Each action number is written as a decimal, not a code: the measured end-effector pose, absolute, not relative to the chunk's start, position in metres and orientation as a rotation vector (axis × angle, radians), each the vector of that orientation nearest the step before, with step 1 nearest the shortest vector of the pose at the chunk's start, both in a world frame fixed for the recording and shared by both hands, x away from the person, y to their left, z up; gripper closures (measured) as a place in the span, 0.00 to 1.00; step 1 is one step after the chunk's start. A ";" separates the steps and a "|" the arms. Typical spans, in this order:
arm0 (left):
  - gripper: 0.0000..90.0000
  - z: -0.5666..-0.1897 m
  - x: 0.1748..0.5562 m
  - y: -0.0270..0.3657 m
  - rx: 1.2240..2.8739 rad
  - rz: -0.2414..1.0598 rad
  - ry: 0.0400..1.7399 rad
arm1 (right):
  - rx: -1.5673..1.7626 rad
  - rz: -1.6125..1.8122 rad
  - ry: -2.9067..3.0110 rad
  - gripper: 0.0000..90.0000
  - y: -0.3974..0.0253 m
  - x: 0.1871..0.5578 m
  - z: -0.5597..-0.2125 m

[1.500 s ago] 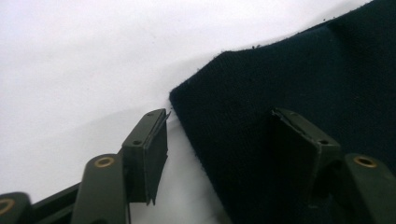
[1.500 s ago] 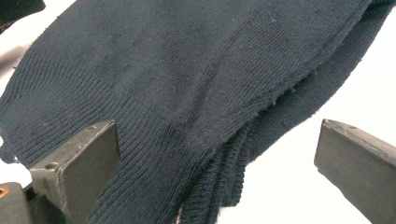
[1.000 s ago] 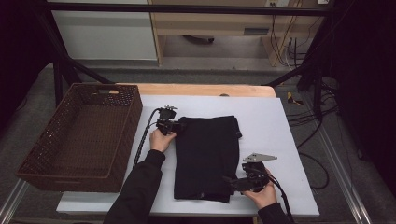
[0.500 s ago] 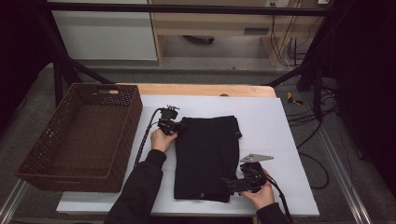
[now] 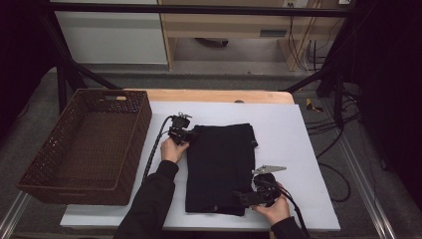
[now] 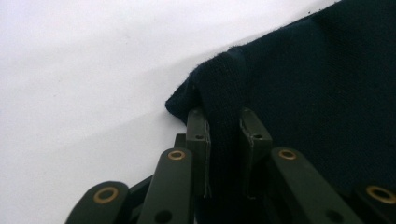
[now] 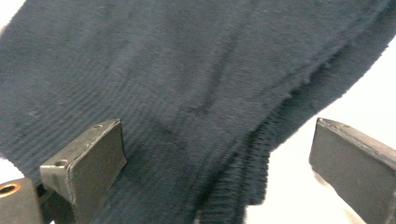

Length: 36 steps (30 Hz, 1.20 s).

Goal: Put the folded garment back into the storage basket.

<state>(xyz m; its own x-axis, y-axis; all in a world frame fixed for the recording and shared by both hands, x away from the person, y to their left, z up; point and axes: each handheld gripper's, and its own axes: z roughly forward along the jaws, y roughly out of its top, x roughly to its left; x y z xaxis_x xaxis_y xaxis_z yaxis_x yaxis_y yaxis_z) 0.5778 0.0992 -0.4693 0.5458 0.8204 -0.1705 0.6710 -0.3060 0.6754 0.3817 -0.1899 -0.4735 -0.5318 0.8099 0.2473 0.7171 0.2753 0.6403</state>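
A folded black knit garment [image 5: 221,167] lies flat on the white table cover [image 5: 298,134]. My left gripper [image 5: 188,134] sits at its far left corner, shut on a pinched fold of the black cloth [image 6: 224,116]. My right gripper [image 5: 244,197] is at the garment's near right corner, open, its jaws spread wide on either side of the ribbed hem [image 7: 233,177]. The dark knit [image 7: 187,79] lies under and between the right jaws.
A brown wicker basket [image 5: 35,172] stands empty to the left of the table cover. Bare white cover lies to the right of the garment. Cables [image 5: 333,149] run along the table's right side, and a wooden table edge [image 5: 214,95] shows at the back.
The right gripper has crept a little leftward onto the garment's near right corner. The left gripper and the garment have kept their places.
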 end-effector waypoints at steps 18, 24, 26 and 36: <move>0.85 -0.468 0.575 0.099 2.052 0.270 1.203 | 1.500 1.132 2.386 0.44 -0.182 0.375 -0.474; 0.85 -0.469 0.576 0.101 2.026 0.242 1.224 | 1.572 1.143 2.378 0.55 -0.182 0.375 -0.473; 0.85 -0.468 0.576 0.101 2.025 0.243 1.225 | 1.575 1.140 2.380 0.58 -0.182 0.375 -0.473; 0.86 -0.462 0.573 0.103 1.995 0.224 1.221 | 1.691 1.175 2.393 0.77 -0.186 0.380 -0.474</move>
<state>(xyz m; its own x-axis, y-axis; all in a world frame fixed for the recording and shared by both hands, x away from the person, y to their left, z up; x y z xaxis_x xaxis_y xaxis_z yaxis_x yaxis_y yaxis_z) 0.5726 0.1026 -0.4615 0.5245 0.8192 -0.2319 0.6834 -0.2427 0.6885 0.3803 -0.1862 -0.4738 -0.4260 0.8062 0.4107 0.8178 0.1490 0.5559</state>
